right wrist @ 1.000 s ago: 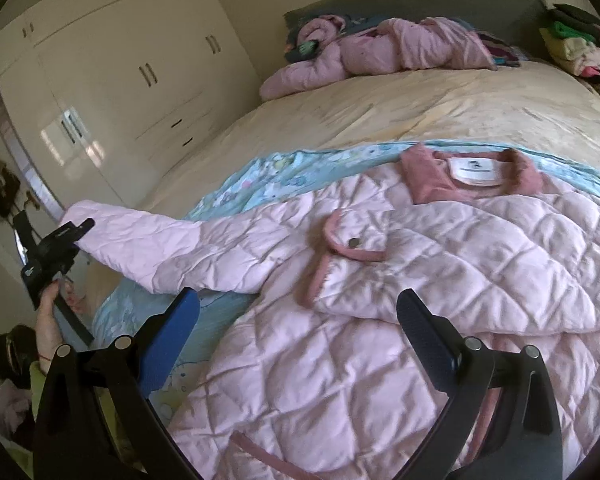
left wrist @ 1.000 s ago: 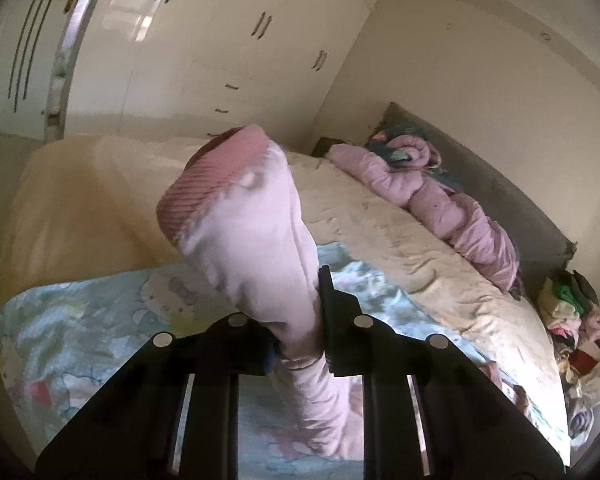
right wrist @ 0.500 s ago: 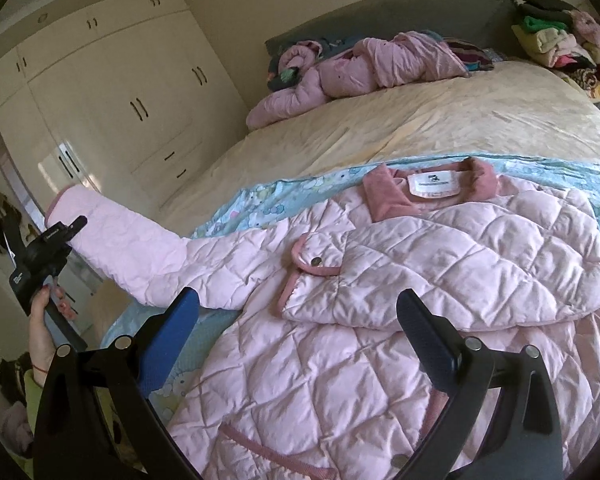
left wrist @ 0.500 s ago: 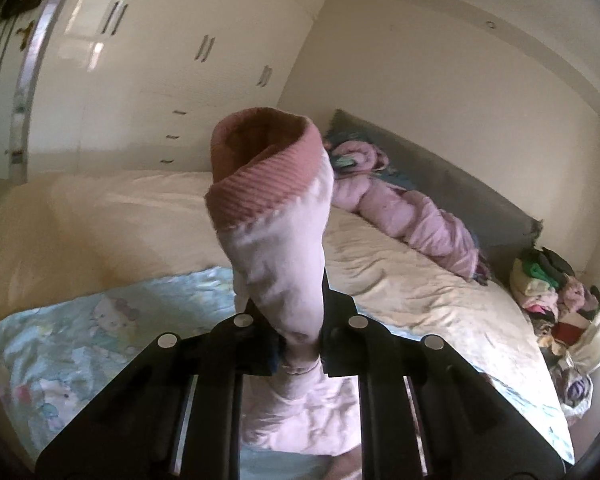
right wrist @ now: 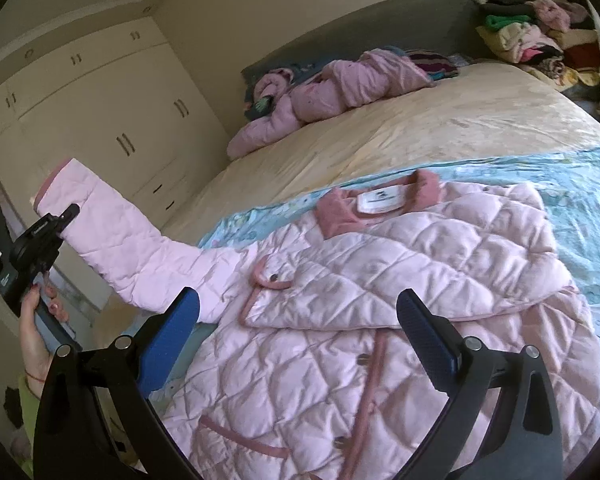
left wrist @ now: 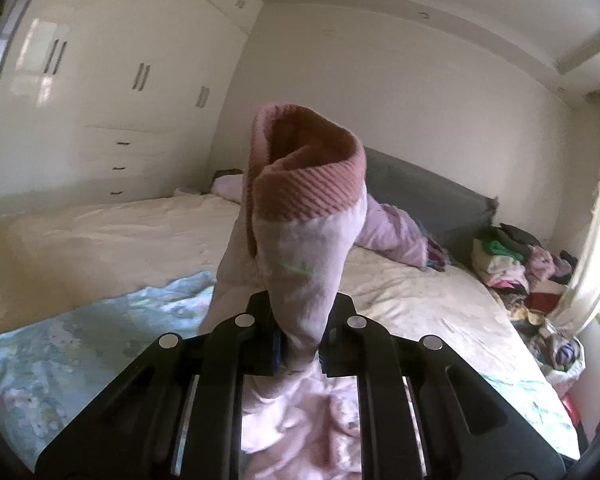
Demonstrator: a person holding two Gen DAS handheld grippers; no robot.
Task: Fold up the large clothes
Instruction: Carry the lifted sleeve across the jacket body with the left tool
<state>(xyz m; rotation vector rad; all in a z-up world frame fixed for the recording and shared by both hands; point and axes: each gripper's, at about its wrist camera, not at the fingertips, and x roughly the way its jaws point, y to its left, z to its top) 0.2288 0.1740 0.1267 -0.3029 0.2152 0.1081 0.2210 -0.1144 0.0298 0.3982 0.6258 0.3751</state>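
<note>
Rising since a second ago, the left gripper [left wrist: 300,340] stays clamped on the quilted pink coat's sleeve [left wrist: 300,264], cuff upright. From the right wrist, the right gripper [right wrist: 300,328] hovers with fingers apart over the coat [right wrist: 380,280] spread on the bed [right wrist: 440,128]; the sleeve looks ready to fold across.

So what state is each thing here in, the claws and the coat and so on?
Left claw: shut on the sleeve.
Right claw: open, holding nothing, above the coat.
Sleeve: lifted off the bed.
Coat: flat on the blue sheet, other sleeve folded across the front.
Wardrobe: doors shut.
</note>
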